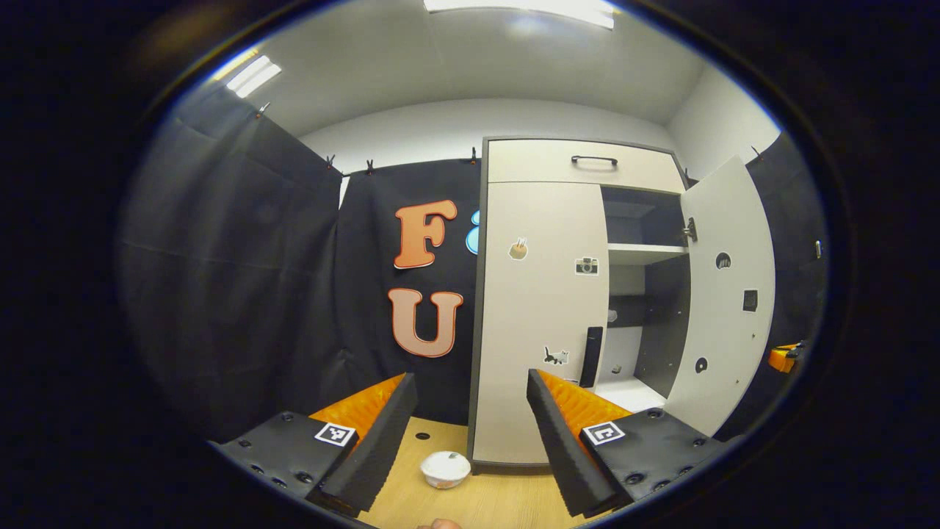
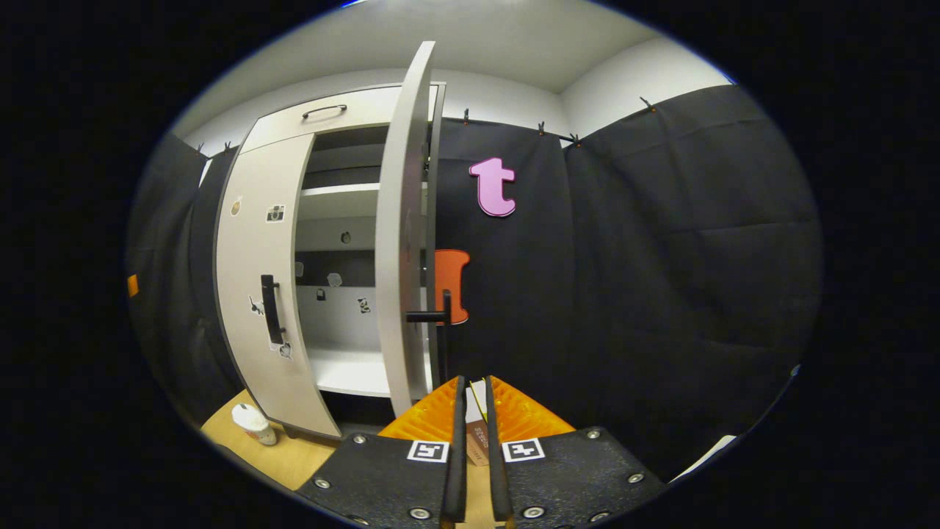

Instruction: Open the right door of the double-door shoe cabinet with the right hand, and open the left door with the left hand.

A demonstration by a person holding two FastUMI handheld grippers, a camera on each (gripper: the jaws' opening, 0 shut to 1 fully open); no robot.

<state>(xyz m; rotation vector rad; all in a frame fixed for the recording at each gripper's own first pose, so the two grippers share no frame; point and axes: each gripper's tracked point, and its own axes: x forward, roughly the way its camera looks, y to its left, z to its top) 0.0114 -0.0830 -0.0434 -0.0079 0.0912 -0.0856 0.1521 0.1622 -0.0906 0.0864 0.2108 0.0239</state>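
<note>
The pale shoe cabinet stands on a wooden table. Its left door (image 1: 543,308) is closed, with a black vertical handle (image 1: 591,356) near its inner edge. Its right door (image 1: 723,294) is swung wide open, showing shelves (image 1: 642,253) inside. My left gripper (image 1: 470,382) is open and empty, short of the left door and to the left of its handle. In the right gripper view the open right door (image 2: 400,242) is edge-on, with its black handle (image 2: 440,316) sticking out. My right gripper (image 2: 474,386) is shut just below that handle, apart from it. The left door (image 2: 257,279) and its handle (image 2: 270,308) are farther left.
A small white cup (image 1: 445,469) stands on the table (image 1: 477,507) in front of the cabinet's left corner, also in the right gripper view as the cup (image 2: 253,425). A top drawer (image 1: 595,159) with a black handle runs above the doors. Black cloth walls surround the booth.
</note>
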